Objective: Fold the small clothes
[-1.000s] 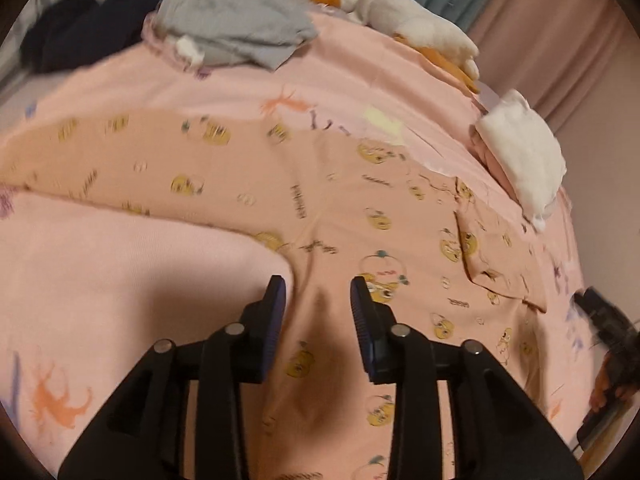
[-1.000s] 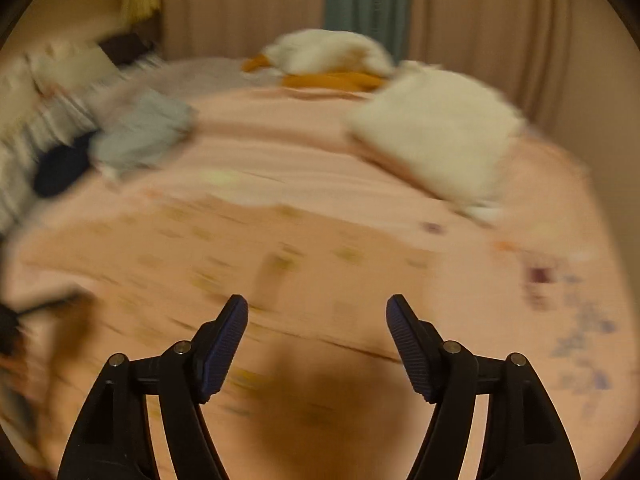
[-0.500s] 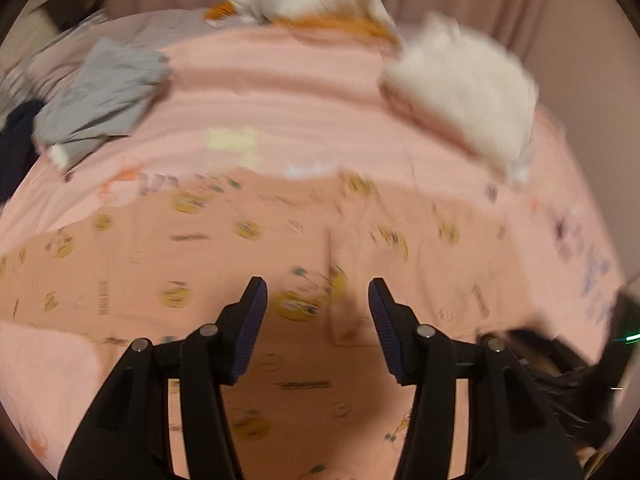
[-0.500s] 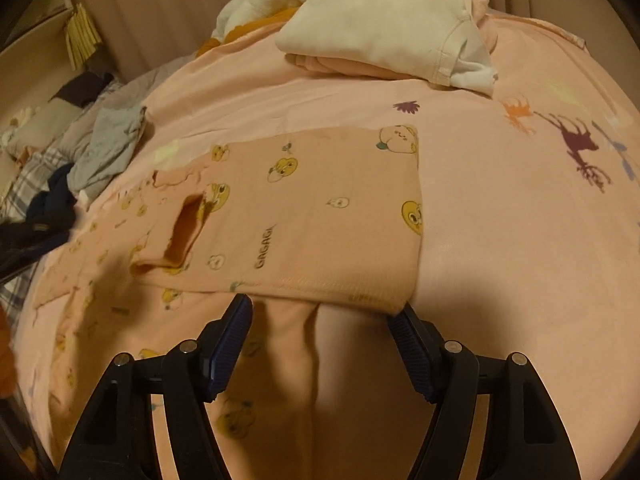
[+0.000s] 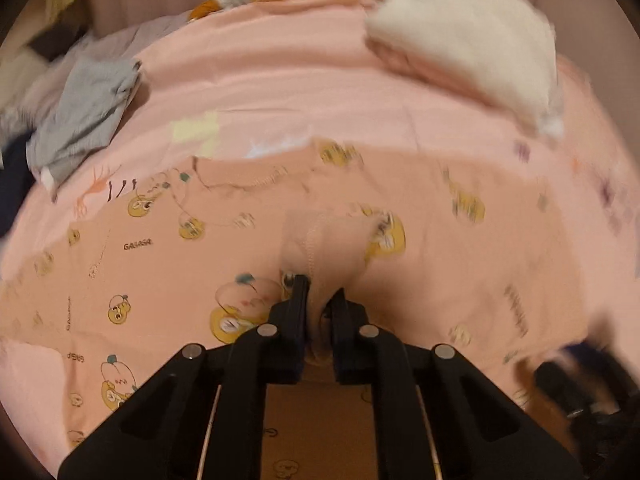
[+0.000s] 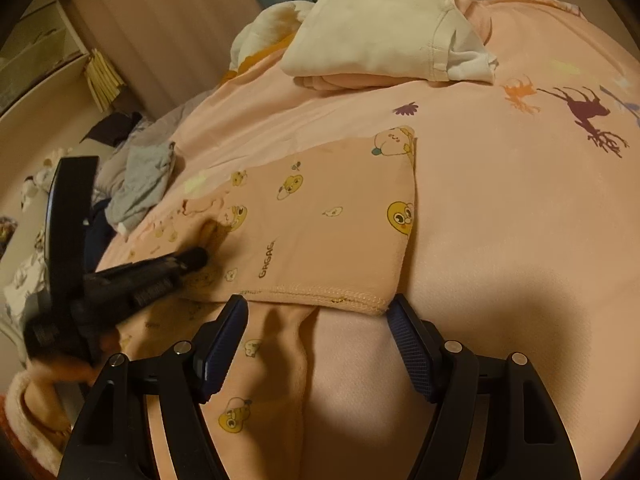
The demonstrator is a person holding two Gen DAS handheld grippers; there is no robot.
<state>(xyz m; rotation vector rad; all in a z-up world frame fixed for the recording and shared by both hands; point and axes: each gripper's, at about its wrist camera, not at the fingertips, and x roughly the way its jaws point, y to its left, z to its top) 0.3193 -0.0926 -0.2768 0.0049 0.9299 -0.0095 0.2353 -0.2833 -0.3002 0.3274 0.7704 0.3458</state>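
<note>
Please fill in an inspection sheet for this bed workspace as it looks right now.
Surface: pink bedspread with deer prints.
Job's things: peach cartoon-print garment spread flat, partly folded.
Clutter: folded cream clothes; crumpled grey garment; dark clothes at left.
Grippers: left gripper has just closed, pinching a fold of the garment; right gripper open at the hem.
Cables: nothing seen.
Surroundings: beige curtains, teal curtain, shelf at left.
</note>
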